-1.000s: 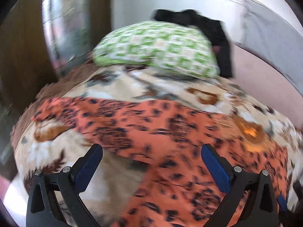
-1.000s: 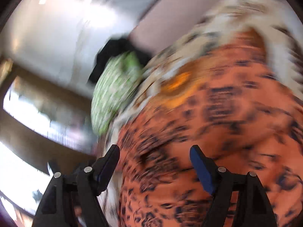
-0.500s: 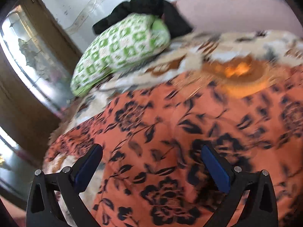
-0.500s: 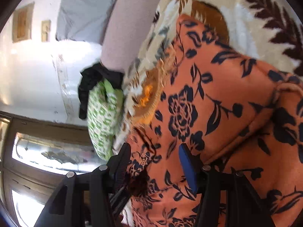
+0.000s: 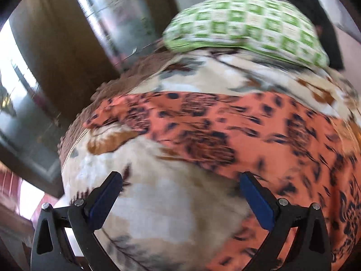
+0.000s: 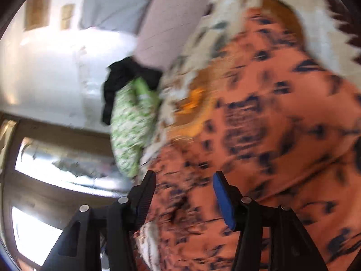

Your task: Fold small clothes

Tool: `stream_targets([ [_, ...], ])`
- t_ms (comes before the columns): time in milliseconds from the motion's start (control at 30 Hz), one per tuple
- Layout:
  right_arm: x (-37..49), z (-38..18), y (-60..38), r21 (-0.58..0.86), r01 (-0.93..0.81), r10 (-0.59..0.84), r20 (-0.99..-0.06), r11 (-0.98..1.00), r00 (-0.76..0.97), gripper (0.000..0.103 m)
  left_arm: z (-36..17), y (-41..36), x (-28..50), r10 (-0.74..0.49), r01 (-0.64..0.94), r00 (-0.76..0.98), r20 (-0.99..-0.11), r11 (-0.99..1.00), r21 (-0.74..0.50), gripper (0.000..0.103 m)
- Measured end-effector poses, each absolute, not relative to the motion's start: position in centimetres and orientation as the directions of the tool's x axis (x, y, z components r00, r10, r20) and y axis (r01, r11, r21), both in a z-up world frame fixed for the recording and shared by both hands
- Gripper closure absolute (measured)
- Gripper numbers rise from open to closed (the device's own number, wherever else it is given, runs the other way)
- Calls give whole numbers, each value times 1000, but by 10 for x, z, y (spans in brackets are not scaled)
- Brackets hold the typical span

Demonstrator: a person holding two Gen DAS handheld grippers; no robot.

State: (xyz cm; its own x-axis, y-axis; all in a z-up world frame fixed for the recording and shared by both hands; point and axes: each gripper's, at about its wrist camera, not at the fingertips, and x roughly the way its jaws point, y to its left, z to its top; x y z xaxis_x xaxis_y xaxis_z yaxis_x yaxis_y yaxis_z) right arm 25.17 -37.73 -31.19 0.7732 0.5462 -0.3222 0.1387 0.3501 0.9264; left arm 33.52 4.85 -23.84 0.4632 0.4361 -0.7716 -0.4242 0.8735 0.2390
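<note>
Orange floral garment (image 5: 259,131) spread on the patterned blanket (image 5: 162,207) on the bed, green pillow (image 5: 246,22) beyond; left gripper (image 5: 180,198) released above blanket, right gripper (image 6: 183,194) half-closed astride the garment's edge, grip unclear through blur.

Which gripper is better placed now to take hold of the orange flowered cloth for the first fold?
Probably the right gripper: the orange flowered cloth lies between its half-closed jaws, though a grip is unclear. The left gripper stands wide open over the cream blanket, with the cloth's edge beside it.
</note>
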Motion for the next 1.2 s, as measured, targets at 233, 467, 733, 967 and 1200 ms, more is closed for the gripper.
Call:
stream_targets([
  [233,302,-320,-308,849,268,532,-500,455,683,47,-242,103,337,366,-489,417,-832,862,134,0],
  [467,320,-278,-265,887,85,589,-369,453,719,46,-234,130,338,314,-517,429,-847,854,54,0],
  [733,311,-245,-201,752,-110,641,-466,650,609,45,-238,170,328,285,-601,403,-870,799,-16,0],
  [967,326,-303,-191,765,16,644,-552,644,530,64,-241,180,329,281,-613,391,-876,790,-20,0],
  [1200,310,-293,-182,644,-36,571,-650,764,501,67,-250,221,327,269,-678,361,-893,733,-53,0],
])
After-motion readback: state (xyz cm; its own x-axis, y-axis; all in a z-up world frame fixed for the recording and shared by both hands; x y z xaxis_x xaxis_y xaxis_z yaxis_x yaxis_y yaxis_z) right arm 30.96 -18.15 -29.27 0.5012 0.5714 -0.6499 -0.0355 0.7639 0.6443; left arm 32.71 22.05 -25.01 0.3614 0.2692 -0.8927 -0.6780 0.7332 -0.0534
